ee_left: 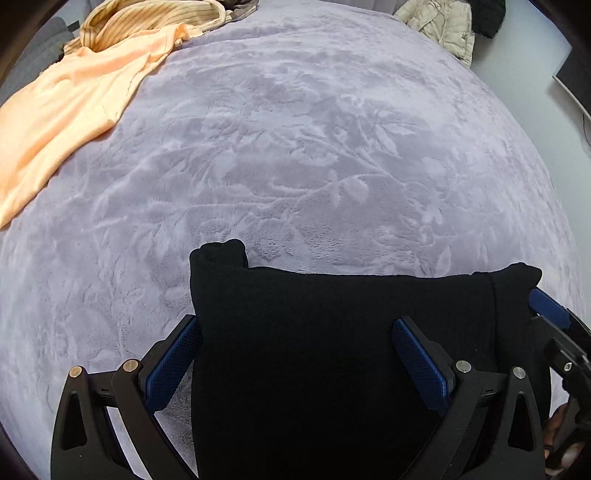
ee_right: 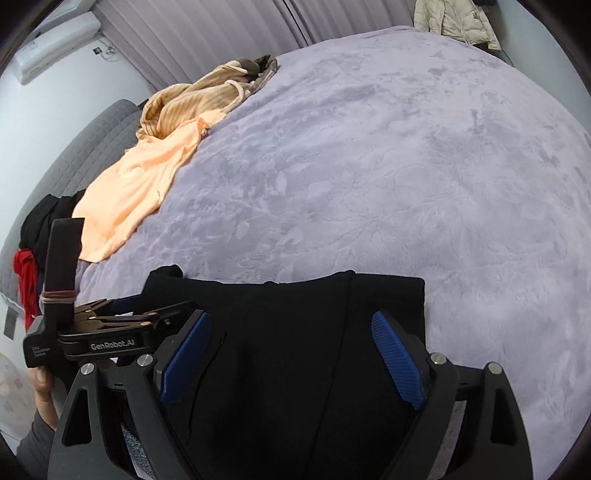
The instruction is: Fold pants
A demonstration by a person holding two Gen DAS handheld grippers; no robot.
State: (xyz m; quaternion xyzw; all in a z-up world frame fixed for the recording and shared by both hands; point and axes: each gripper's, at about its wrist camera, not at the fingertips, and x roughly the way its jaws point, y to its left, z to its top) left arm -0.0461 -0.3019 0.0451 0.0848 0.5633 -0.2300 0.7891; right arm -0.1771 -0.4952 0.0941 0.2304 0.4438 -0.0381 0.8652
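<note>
Black pants [ee_left: 332,350] folded on bed [ee_left: 295,166], left gripper [ee_left: 295,354] fingers wide apart.

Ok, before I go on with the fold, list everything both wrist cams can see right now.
black pants: one, black, folded, at the near edge of the bed under both grippers
blanket: one, lilac, leaf-embossed, covering the bed
orange garment: one, pale orange, spread at the bed's far left
striped garment: one, tan, crumpled beyond the orange one
grey-brown garment: one, at the bed's far edge
padded jacket: one, cream, at the far right corner
black and red clothes: a pile, off the bed's left side
air conditioner: one, white, on the wall
left gripper: blue pads, open, over the pants
right gripper: blue pads, open, over the pants
hand: one, gripping the left gripper's handle
</note>
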